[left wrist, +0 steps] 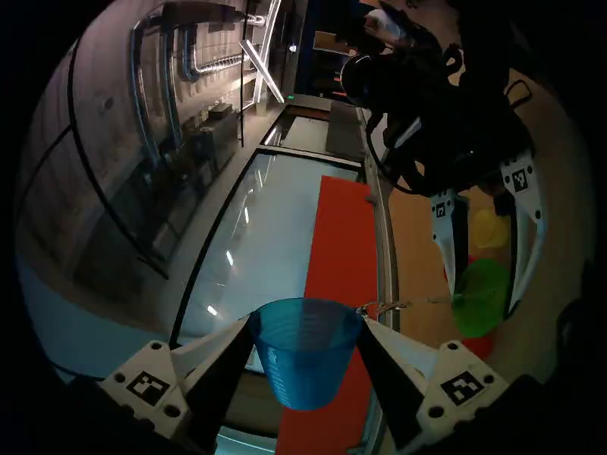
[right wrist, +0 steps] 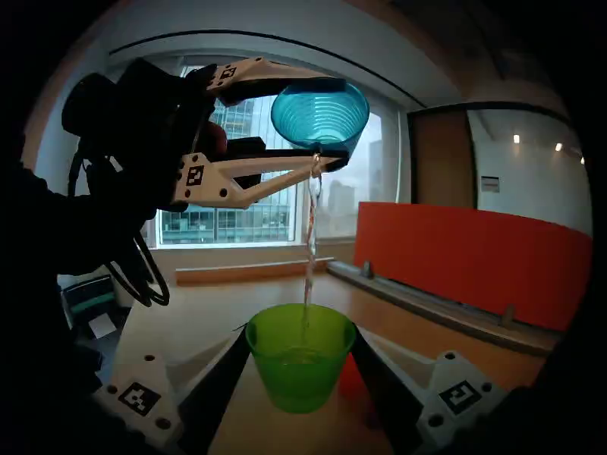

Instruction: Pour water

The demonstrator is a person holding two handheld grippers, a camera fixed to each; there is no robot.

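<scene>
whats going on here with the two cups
A person is pouring water from one cup into another, with a tool in each hand. The left tool grips a blue cup and has it tipped on its side. A thin stream of water falls from the cup's rim into the green cup. The right tool holds the green cup upright above a wooden table. Some water has gathered in the green cup.

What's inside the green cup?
Water: a thin stream falls from the tilted blue cup into the green cup. Its green tint and the right tongs hide how deep it is.
</scene>
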